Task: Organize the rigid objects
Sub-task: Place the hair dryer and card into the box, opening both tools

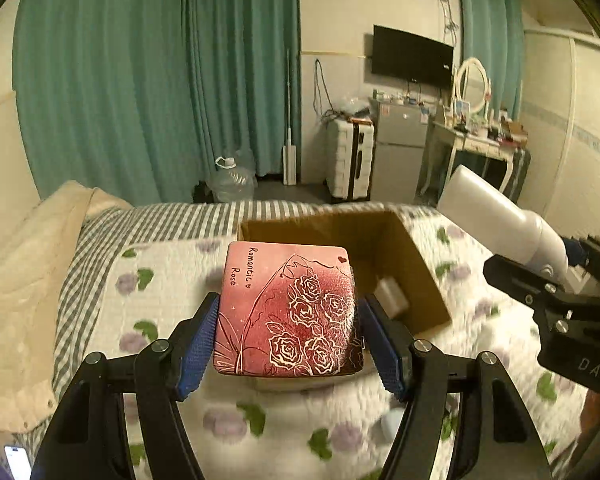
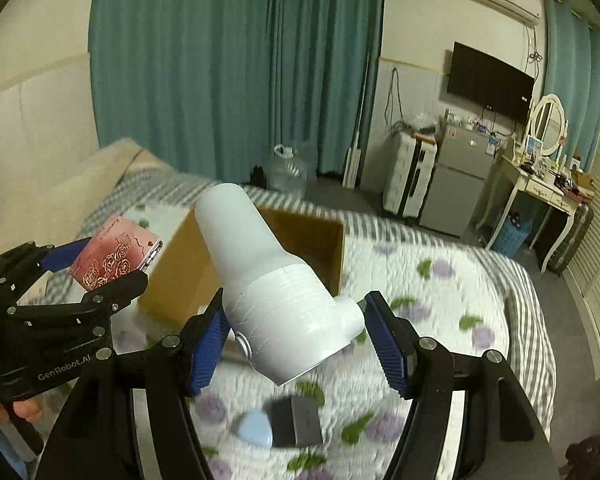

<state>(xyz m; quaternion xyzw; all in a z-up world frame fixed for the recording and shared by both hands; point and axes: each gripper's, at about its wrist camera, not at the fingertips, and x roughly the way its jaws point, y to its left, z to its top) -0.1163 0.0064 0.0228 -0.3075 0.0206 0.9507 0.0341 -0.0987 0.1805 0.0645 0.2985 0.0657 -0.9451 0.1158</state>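
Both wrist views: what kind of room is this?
Most likely a small bedroom or studio flat. A bed with a floral quilt fills the foreground, a dressing table with an oval mirror stands by the far wall, and a wall-mounted TV hangs above a small fridge.

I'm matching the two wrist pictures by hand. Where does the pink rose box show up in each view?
Left wrist view: the pink rose box sits centre frame, clamped in the left gripper.
Right wrist view: the same box shows at the left edge, held above the bed.
Shared landmark: the open cardboard box, just behind it in both views.
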